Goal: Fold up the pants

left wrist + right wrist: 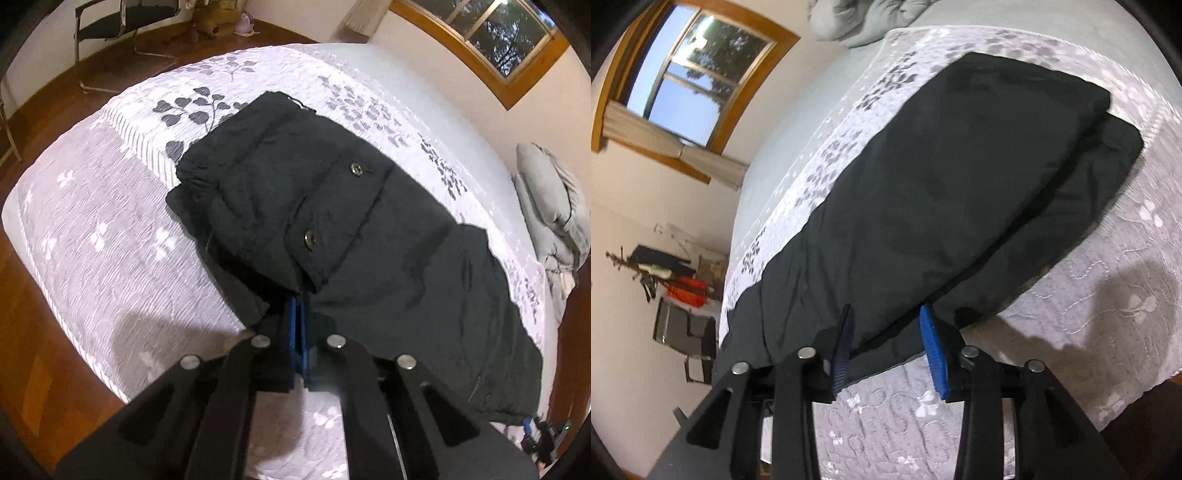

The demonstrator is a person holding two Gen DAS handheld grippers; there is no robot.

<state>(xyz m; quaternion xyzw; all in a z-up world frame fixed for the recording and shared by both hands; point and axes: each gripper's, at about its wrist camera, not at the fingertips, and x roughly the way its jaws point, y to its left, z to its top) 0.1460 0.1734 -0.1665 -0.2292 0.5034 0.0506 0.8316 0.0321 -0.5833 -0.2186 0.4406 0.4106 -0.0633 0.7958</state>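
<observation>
Your pants (332, 221), dark and nearly black, lie across the middle of a bed covered by a pale quilt (92, 240) printed with grey leaf sprigs. They are already doubled lengthwise, one leg lying on top of the other, so two snap buttons (309, 239) on a flapped pocket face up near the waist end.

Your left gripper (297, 295) points steeply down at the near edge of the fabric. Its blue pads are pressed together with the pants' edge pinched between them, just below the pocket flap. It looks like a corner hold, taken low so that you can lift both layers at once.

Your right gripper (886, 328) sits at the other end of the near edge, by the leg hems. Its blue fingers (934, 354) stand partly apart, one on each side of the fabric's edge. The cloth lies between them, but the pads do not appear to press on it, so nothing is gripped there yet.

In the right wrist view the upper layer (960, 147) sits slightly offset from the lower one at the far end, leaving a dark strip exposed. That mismatch may need squaring once you lift.

A rumpled grey duvet (554, 206) is bunched at the head of the bed, well apart from the pants. A wood-framed window (690, 77) and a metal chair (122, 26) sit beyond the bed.

Judging from this, the next fold has not begun: one end is secured, the other is waiting for its grip.
</observation>
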